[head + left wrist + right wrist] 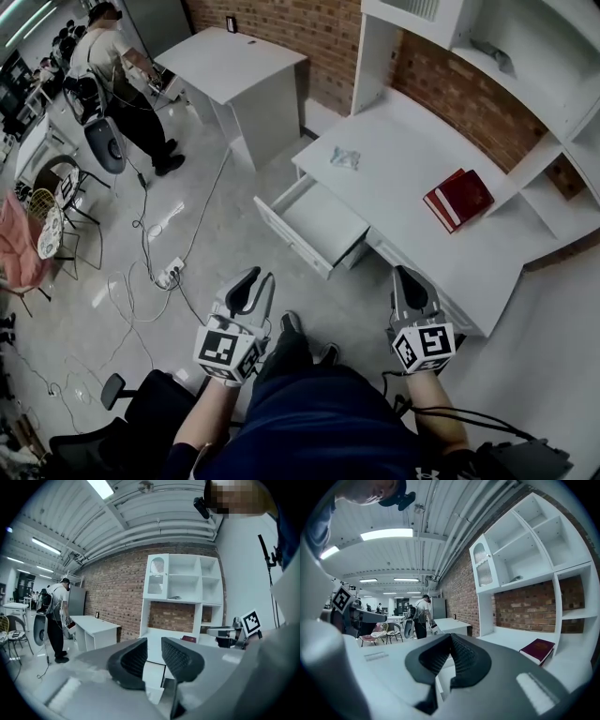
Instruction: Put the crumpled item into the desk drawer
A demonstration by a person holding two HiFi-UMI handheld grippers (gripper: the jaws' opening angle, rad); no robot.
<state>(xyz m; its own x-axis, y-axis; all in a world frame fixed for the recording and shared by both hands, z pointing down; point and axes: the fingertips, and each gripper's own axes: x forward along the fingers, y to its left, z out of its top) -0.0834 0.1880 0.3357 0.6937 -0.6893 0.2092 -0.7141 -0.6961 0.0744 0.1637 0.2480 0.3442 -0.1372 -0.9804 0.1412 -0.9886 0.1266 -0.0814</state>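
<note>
We stand short of the white desk [412, 141], both grippers held low and level, well apart from the work. The crumpled item [344, 157], a pale wad, lies on the desk top near its left end, just behind the drawer [323, 225], which is pulled out and shows nothing inside. That placing suits the job: the wad need only travel over the front edge and down.

The left gripper [261, 279] has its fingers [133, 660] a narrow gap apart with nothing between them. It points toward the drawer, so we judge it the likelier one to make the pick, once the gap is widened. The right gripper [409, 274] has its fingers [464, 658] pressed together on nothing and aims at the desk's right half, where a red book [457, 199] lies clear of the route.

No part of the task is done yet: reach, grasp, carry and release all lie ahead. 1 person [117, 56] works at another desk [234, 66] far behind.
</note>
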